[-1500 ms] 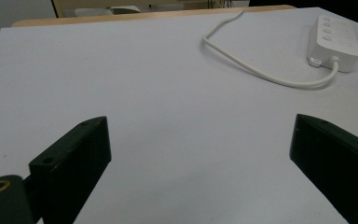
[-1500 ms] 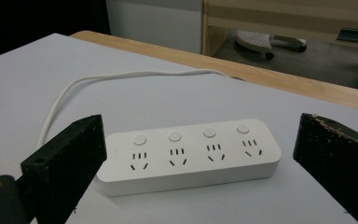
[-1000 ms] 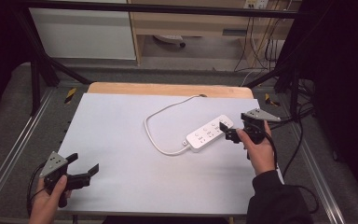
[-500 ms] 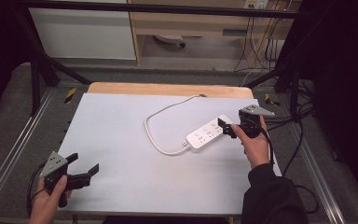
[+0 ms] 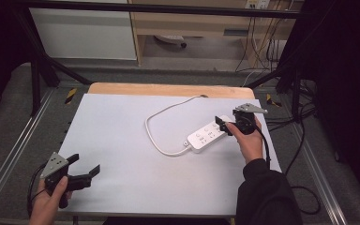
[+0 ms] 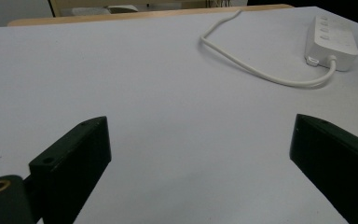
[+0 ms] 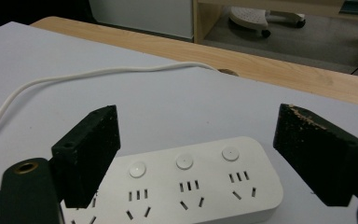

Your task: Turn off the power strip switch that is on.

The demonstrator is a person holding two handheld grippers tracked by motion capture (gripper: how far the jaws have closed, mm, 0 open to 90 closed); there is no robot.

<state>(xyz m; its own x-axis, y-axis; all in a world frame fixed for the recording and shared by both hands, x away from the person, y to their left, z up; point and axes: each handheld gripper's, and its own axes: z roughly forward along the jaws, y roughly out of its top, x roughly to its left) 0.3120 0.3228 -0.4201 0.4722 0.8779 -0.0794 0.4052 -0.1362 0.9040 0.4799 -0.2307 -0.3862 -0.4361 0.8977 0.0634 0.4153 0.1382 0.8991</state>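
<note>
From the high view, the white power strip [image 5: 208,136] lies on the right half of the pale tabletop [image 5: 122,122], its long axis running on a diagonal from near-left to far-right, and the right gripper [image 5: 224,126] sits at its far-right end — by far the nearer tool, with the left gripper [image 5: 85,165] well apart at the near-left corner, jaws spread and holding nothing. The strip's white cord [image 5: 161,126] loops off its near-left end and runs toward the wooden table edge [image 5: 168,89]; beyond that stand a grey floor, a white cabinet and a wooden shelf with cables. In the left gripper view, the two black jaws stand wide over bare tabletop, and the power strip [image 6: 332,41] lies far off at the upper right, its cord [image 6: 256,70] curving between. In the right gripper view, the power strip [image 7: 200,184] lies directly below and between the jaws, its long axis running across the gap — the jaws have just been closing a little yet stand wide, straddling the strip's end without the pads pressing on it. I judge the grasp turns on closing across the short width here.
</note>
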